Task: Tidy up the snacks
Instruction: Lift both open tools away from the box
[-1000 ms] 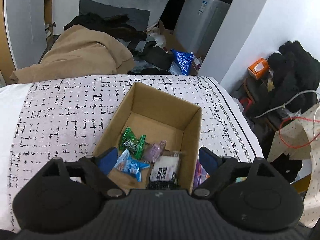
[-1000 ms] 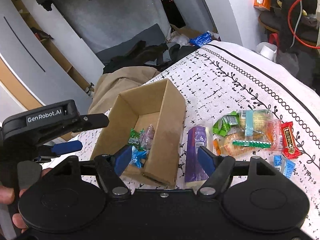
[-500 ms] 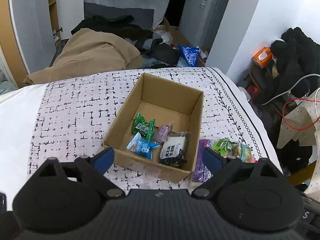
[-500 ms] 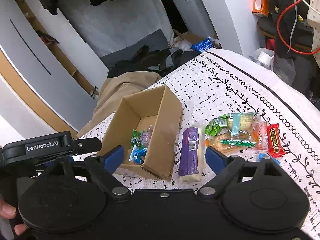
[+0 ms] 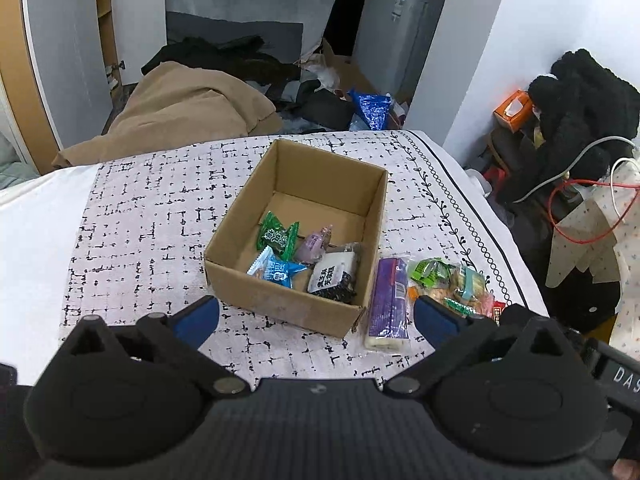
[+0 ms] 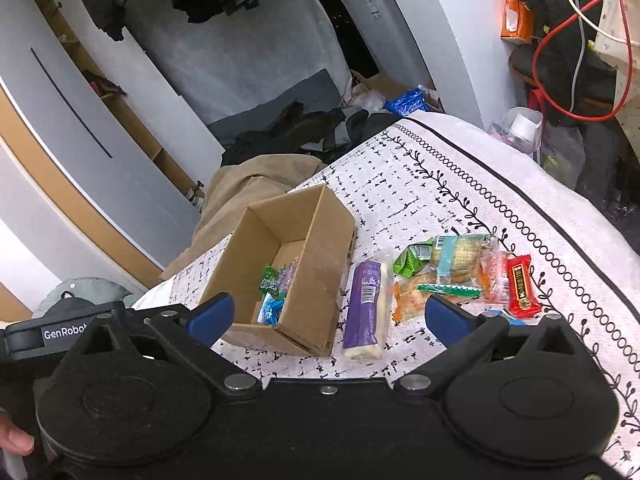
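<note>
An open cardboard box stands on the patterned cloth and holds several snacks: a green packet, a blue packet, a purple candy and a black-and-white pack. Right of the box lie a long purple pack, a green packet, cracker packs and a red bar. My left gripper hangs open and empty above the box's near side. My right gripper is open and empty above the purple pack.
The cloth-covered bed drops off at its right edge. Beyond it lie a tan blanket, dark clothes, a blue bag and a white fridge. Cables and black clothing crowd the right side.
Both grippers have pulled back and up from the box, so more of the bed and the snack pile shows. Both stay open. The snacks have not moved.
</note>
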`<action>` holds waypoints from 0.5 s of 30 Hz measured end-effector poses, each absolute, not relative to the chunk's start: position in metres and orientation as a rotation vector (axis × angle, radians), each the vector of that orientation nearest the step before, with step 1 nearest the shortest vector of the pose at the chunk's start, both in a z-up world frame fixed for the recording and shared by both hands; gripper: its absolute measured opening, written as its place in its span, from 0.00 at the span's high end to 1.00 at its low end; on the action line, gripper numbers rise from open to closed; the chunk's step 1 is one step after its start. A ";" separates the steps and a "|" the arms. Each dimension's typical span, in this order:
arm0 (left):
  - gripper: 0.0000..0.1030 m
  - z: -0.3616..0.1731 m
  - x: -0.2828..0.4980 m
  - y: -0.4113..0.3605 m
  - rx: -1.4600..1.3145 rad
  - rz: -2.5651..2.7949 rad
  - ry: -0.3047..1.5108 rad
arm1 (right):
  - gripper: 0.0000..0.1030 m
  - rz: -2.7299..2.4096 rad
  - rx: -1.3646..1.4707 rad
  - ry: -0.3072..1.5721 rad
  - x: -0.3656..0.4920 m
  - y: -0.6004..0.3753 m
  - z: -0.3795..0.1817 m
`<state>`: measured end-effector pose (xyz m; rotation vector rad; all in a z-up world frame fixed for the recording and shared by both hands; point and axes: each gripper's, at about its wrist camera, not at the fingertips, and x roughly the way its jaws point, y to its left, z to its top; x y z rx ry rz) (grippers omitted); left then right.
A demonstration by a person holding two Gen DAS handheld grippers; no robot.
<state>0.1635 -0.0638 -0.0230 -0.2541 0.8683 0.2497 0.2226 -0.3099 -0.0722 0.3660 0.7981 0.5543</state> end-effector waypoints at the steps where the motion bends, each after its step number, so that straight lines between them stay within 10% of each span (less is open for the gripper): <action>1: 0.00 -0.023 0.162 -0.066 -0.251 0.252 0.866 | 0.00 0.556 0.362 0.795 0.222 -0.312 -0.072; 15: 0.00 -0.029 0.157 -0.089 -0.232 0.271 0.886 | 0.00 0.529 0.366 0.768 0.216 -0.351 -0.069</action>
